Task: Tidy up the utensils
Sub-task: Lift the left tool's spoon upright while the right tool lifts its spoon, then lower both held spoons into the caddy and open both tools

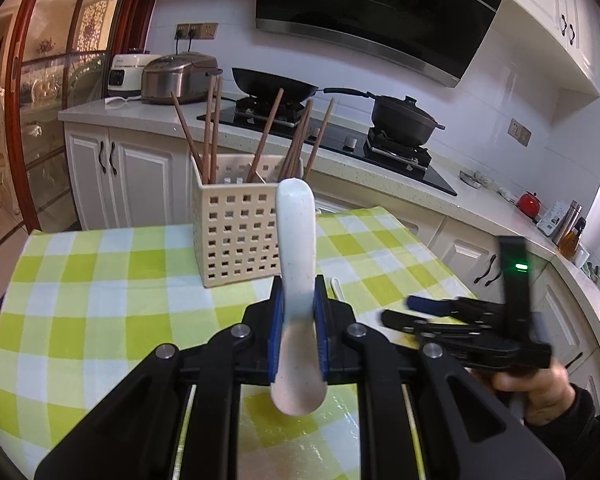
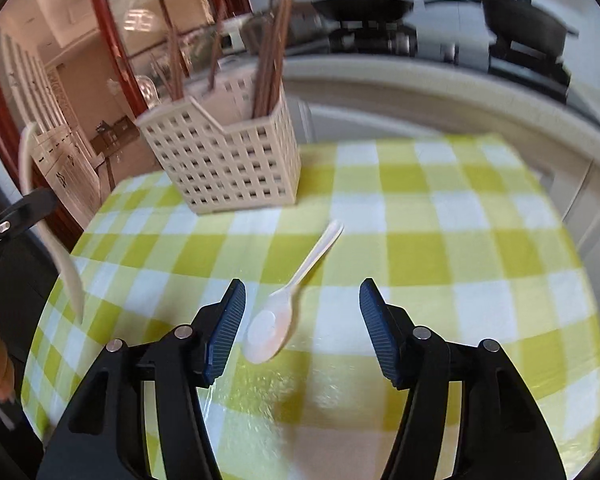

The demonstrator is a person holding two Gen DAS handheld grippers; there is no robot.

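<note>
My left gripper point(image 1: 299, 292) is shut on a white ceramic spoon point(image 1: 296, 224), which stands upright between the blue pads with its bowl toward the camera. Just behind it on the checked tablecloth stands a cream perforated utensil holder point(image 1: 240, 232) with several brown chopsticks point(image 1: 210, 128). In the right wrist view, my right gripper point(image 2: 302, 320) is open just above the table. A second white spoon point(image 2: 288, 300) lies flat between its fingers, untouched, with its handle pointing at the holder point(image 2: 228, 160). The held spoon point(image 2: 28, 160) shows at the far left.
The green and white checked table point(image 1: 100, 280) ends close behind the holder and on the right. Beyond it runs a white counter point(image 1: 380, 172) with a wok point(image 1: 276, 84), a black pot point(image 1: 404, 118) and rice cookers point(image 1: 176, 78). A hand point(image 1: 540, 388) holds the right gripper point(image 1: 400, 309).
</note>
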